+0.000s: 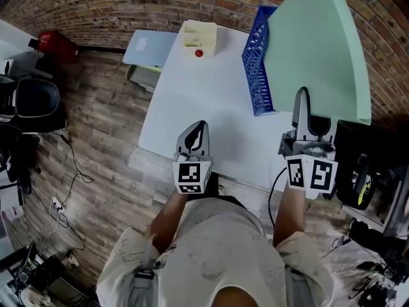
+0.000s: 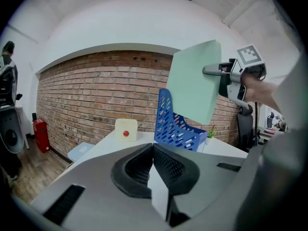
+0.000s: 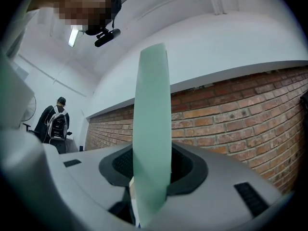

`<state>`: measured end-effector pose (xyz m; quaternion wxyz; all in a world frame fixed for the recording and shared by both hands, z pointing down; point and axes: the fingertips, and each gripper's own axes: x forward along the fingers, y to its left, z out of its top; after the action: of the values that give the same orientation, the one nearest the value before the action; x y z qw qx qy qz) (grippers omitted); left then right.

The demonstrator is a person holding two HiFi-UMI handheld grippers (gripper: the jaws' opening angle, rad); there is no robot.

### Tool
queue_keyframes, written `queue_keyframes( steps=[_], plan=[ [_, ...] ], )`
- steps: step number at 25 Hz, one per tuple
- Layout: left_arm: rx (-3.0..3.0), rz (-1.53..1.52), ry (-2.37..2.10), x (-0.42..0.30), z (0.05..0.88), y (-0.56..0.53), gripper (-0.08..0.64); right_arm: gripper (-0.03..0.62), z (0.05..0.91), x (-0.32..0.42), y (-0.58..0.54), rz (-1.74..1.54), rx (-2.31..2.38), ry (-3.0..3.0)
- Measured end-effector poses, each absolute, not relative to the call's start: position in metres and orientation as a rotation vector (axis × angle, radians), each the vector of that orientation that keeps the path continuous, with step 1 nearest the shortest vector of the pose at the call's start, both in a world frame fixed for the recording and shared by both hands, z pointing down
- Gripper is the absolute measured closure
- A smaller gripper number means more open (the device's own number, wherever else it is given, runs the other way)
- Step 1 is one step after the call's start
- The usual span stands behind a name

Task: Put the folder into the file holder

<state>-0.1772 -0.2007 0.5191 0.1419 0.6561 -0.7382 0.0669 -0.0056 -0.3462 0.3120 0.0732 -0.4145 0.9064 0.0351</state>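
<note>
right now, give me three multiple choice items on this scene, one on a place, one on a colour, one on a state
1. The folder is:
A. held up in the right gripper
B. inside the file holder
C. in the left gripper

2. The file holder is:
A. red
B. blue
C. white

3. The left gripper is:
A. shut on the folder
B. shut and empty
C. wide open

Answers:
1 A, the pale green sheet stands clamped between the right gripper's jaws, clear of the file holder.
2 B, its lattice walls are blue.
3 B, its jaws meet with nothing between them.
</note>
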Motion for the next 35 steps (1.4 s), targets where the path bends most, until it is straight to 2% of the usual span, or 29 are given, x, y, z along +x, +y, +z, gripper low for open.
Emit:
queue_keyframes(
  steps=[27, 35],
  plan=[
    [1.884, 0.22, -2.044, -0.184, 0.552, -0.22, 0.545, 0.43, 0.354, -0.04, -0.378, 0.111, -1.275, 2.781],
    [1.903, 0.22, -2.009, -0.175, 0.557, -0.223, 0.545, 0.428, 0.392, -0.042, -0.377, 0.053, -1.312, 2.815]
  ],
)
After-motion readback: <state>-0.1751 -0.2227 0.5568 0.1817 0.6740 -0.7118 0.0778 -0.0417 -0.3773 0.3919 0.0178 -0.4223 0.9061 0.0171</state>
